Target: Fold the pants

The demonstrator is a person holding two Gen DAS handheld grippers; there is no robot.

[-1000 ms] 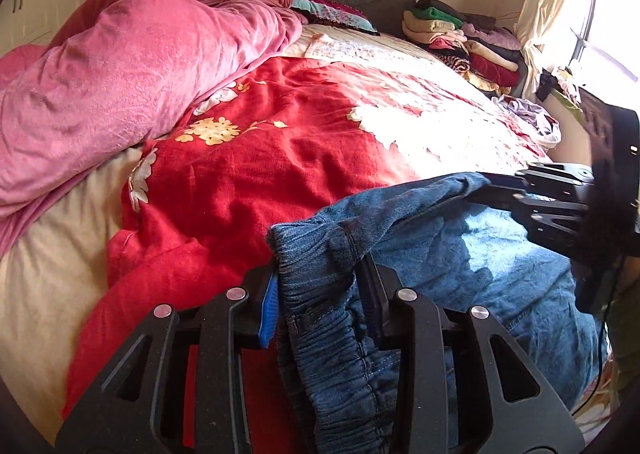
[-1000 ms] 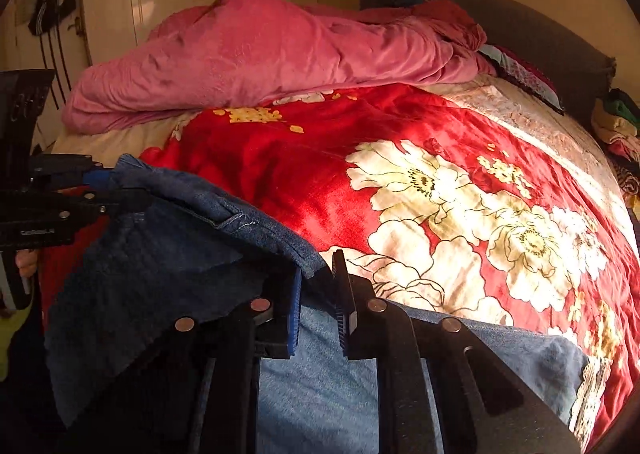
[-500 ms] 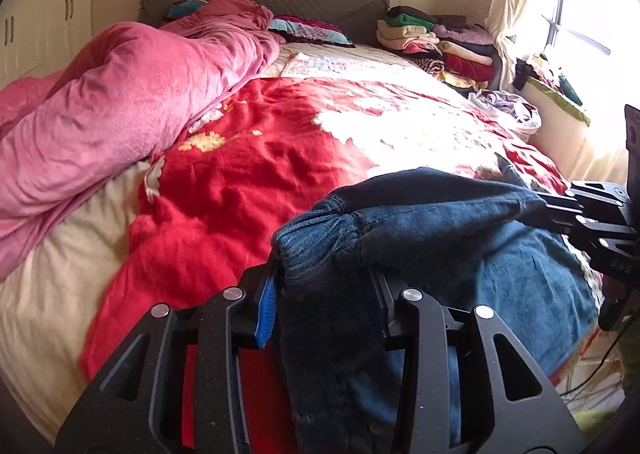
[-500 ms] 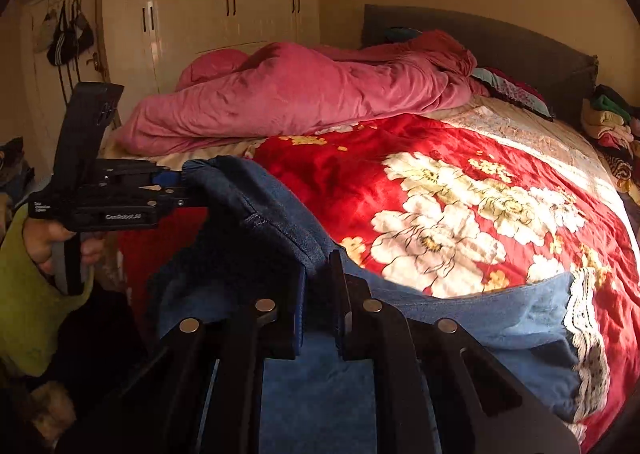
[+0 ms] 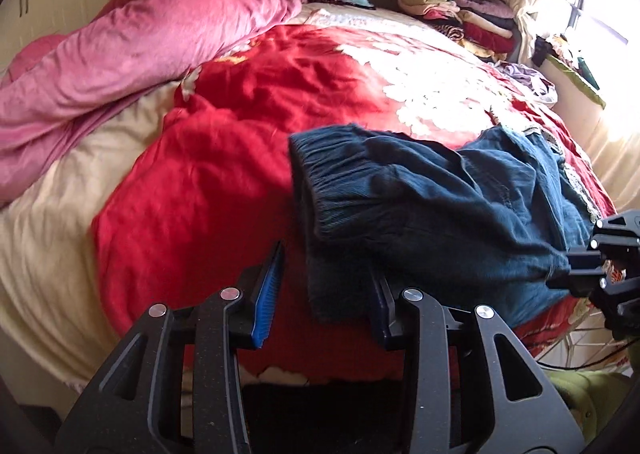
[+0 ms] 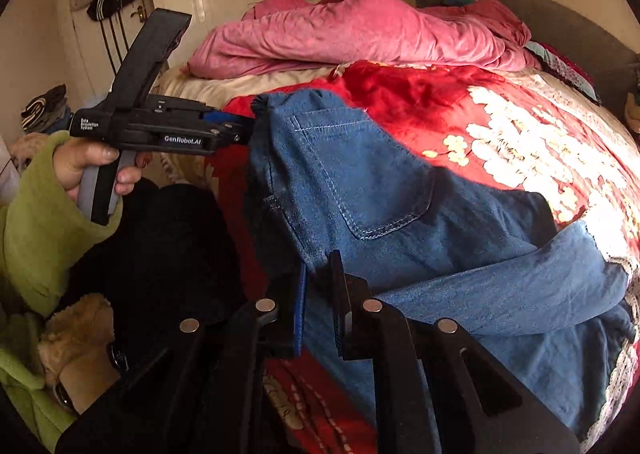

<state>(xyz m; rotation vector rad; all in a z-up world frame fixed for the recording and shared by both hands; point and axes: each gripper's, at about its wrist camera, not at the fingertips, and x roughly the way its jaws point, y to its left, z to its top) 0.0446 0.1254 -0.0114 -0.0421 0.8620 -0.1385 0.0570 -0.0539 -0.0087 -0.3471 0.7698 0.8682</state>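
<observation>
- The red bedspread with white flowers point(image 5: 240, 157) covers most of the bed and is the surface for the fold; its near edge is where all the work sits
- A rumpled pink duvet point(image 5: 140, 45) is heaped along the far left side of the bedspread, well apart from the work
- The blue denim pants with an elastic gathered waistband point(image 6: 360, 173) are at the near edge of the bedspread: the waist and back-pocket part is raised off it, while the legs trail across the near right corner, one loosely over the other
- A stack of folded clothes point(image 5: 452, 9) sits beyond the bedspread's far right corner, against the headboard
- The right gripper point(image 6: 318, 266) has its tongs narrow, pinched on a fold of denim below the back pocket
- The left gripper point(image 5: 326, 266) has its tongs wide; the waistband end hangs between them against one finger, not clamped
- Progress, as I judge it: early to middle. The pants are gathered and partly doubled, but no flat, squared fold lies on the bedspread yet
- Left to do: lay the waist down, align the legs, smooth them, then fold lengthwise into a compact packet
</observation>
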